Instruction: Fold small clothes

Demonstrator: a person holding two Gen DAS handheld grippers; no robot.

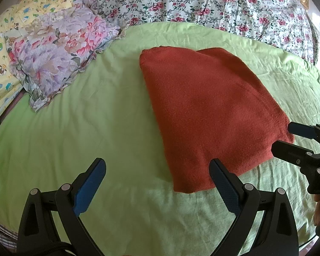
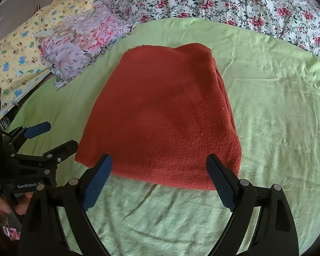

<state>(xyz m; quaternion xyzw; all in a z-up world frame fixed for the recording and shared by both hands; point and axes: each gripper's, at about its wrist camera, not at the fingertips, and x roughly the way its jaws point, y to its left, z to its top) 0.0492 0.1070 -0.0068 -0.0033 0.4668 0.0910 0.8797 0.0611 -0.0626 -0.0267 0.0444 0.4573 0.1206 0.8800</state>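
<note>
Item: red knit garment [image 2: 160, 115], folded to a rough rectangle, lying flat on the green sheet [image 2: 277, 111] in the middle of my bed view. I see layered edges along its right side in the right wrist view; what lies inside the fold is hidden, and I cannot tell what kind of garment it is.

Left gripper [image 1: 157, 181]: my fingers are spread wide and hold nothing; the right-hand pad [image 1: 224, 189] overlaps the garment's near corner in my left wrist view, contact uncertain.

Right gripper [image 2: 160, 179]: also spread wide and empty, both tips at the garment's near edge, contact not clear.

Surroundings: a lilac floral pillow [image 1: 53, 55] up left, a yellow cartoon-print cover [image 1: 2, 64] beyond it, cut off by the frame, a rose-print quilt [image 1: 202, 2] along the far side.
</note>
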